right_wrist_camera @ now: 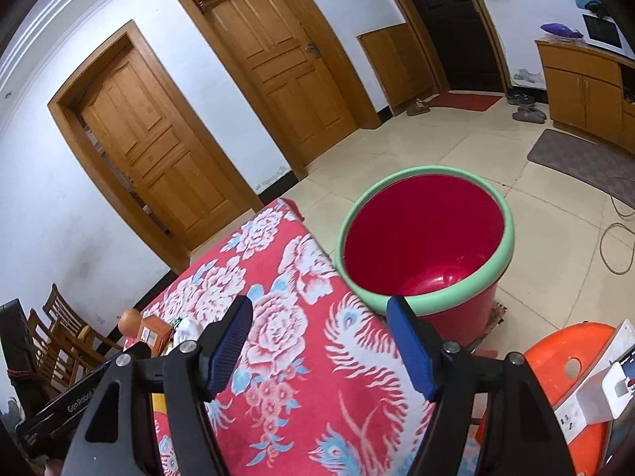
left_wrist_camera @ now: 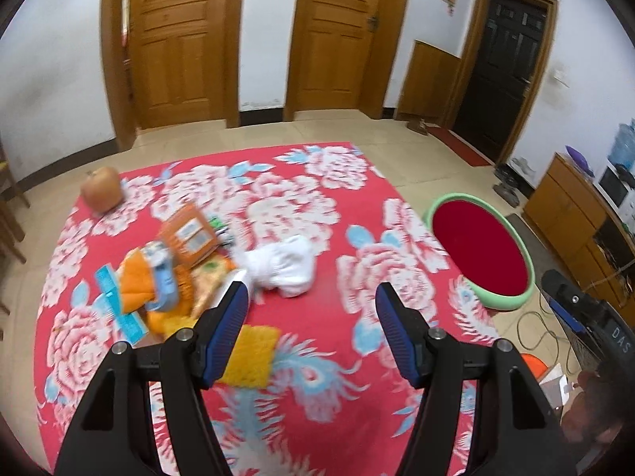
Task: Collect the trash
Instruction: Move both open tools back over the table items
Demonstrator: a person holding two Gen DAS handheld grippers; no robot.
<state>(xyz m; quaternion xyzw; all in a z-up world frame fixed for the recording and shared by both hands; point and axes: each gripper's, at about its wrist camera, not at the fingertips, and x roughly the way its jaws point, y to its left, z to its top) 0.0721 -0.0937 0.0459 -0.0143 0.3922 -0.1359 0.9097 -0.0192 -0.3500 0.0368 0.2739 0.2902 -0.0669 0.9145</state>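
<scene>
Trash pile on red floral cloth, red bin with green rim off to the side.

White crumpled tissue wad point(left_wrist_camera: 283, 265) lies just ahead of the left claw point(left_wrist_camera: 311, 305), slightly left of its centre line, nothing between the pads. Left of the wad: orange carton point(left_wrist_camera: 189, 236) tilted on edge, orange-and-blue wrappers point(left_wrist_camera: 154, 281) heaped beside it, blue flat pack point(left_wrist_camera: 119, 305) at the heap's left. Yellow sponge-like square point(left_wrist_camera: 252, 353) lies flat, partly behind the claw's left finger. Round brownish fruit point(left_wrist_camera: 101, 189) far ahead-left, apart from the heap. Bin point(right_wrist_camera: 420, 238) upright, open, looks empty, just ahead-right of the right claw point(right_wrist_camera: 319, 317).
</scene>
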